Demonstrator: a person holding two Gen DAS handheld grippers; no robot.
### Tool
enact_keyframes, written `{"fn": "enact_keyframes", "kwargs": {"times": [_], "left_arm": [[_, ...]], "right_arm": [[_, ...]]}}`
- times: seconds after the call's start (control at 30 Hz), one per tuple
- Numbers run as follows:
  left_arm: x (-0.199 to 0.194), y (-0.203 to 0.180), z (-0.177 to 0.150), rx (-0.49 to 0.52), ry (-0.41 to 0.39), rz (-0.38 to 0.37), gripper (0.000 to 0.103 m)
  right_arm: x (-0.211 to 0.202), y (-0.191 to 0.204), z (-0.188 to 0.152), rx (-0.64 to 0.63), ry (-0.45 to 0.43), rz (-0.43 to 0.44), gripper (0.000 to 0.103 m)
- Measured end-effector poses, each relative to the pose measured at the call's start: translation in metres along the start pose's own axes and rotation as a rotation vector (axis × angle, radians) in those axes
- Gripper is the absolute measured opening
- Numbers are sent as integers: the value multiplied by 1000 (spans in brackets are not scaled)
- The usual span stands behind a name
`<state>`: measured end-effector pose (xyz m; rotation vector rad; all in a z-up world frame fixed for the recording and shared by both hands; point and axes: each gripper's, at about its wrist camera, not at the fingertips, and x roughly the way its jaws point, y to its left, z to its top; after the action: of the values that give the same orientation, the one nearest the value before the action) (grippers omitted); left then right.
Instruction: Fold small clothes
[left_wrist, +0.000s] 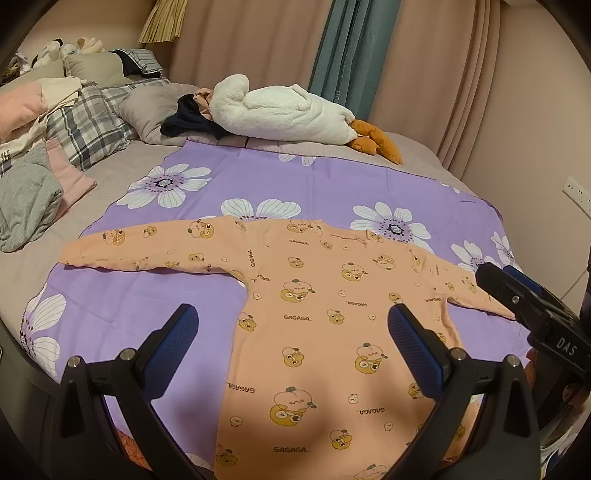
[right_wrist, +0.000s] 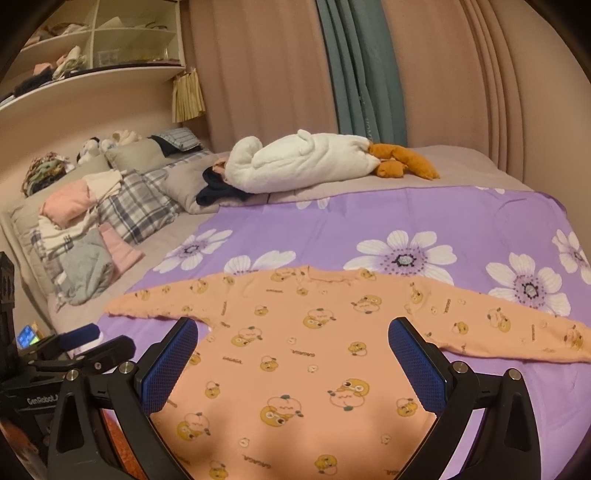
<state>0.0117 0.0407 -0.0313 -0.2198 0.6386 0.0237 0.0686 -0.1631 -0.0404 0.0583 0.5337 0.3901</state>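
The orange long-sleeved top (left_wrist: 325, 314) lies flat and face-up on the purple flowered sheet (left_wrist: 258, 184) spread on the bed, both sleeves stretched out to the sides — nothing folded yet. The left gripper (left_wrist: 291, 332) hovers over the hem end with its jaws wide and empty; the right gripper (right_wrist: 293, 343) does the same, wide open above the body of the shirt. The sensible opener looks like a sleeve fold — pinch one cuff cleanly, catch only the sleeve, not the sheet beneath, and carry it across the chest. A white plush goose (left_wrist: 280, 110) rests well beyond.
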Motion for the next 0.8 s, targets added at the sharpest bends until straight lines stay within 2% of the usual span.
{"fn": "enact_keyframes", "kwargs": {"times": [0.8], "left_arm": [[-7, 4, 4, -1, -7, 7, 102]], "right_arm": [[1, 3, 0, -8, 1, 9, 102]]}}
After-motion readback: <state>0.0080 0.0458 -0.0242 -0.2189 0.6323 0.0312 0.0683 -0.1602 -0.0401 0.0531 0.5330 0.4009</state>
